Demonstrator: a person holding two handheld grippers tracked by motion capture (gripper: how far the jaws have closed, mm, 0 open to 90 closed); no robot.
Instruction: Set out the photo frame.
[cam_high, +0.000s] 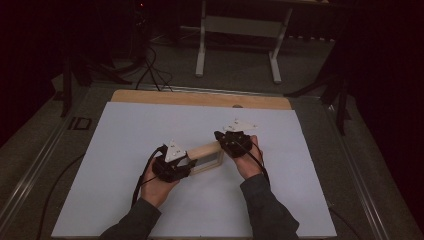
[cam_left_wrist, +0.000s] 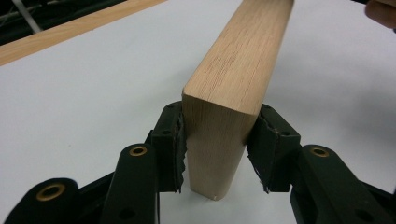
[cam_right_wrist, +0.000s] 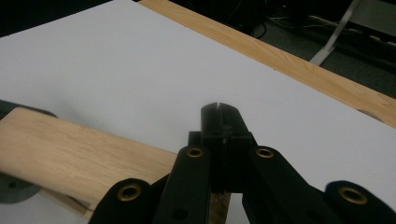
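Note:
A pale wooden block (cam_high: 205, 149) lies across the middle of the white sheet, between my two grippers. My left gripper (cam_high: 190, 160) grips its near-left end. In the left gripper view both pads press on the sides of the block (cam_left_wrist: 233, 70), so the left gripper (cam_left_wrist: 217, 140) is shut on it. My right gripper (cam_high: 221, 137) sits at the block's right end. In the right gripper view the right gripper (cam_right_wrist: 219, 116) has its jaws shut together, and the block (cam_right_wrist: 70, 149) runs off to the left beneath its arm. Whether anything is pinched there is hidden.
A small grey panel in a pale frame (cam_high: 210, 161) sits right below the block. The white sheet (cam_high: 150, 200) covers a wooden tabletop whose far edge (cam_high: 200, 98) shows as a strip. Beyond it stand a white-legged stand (cam_high: 240, 30) and cables (cam_high: 150, 70) on the floor.

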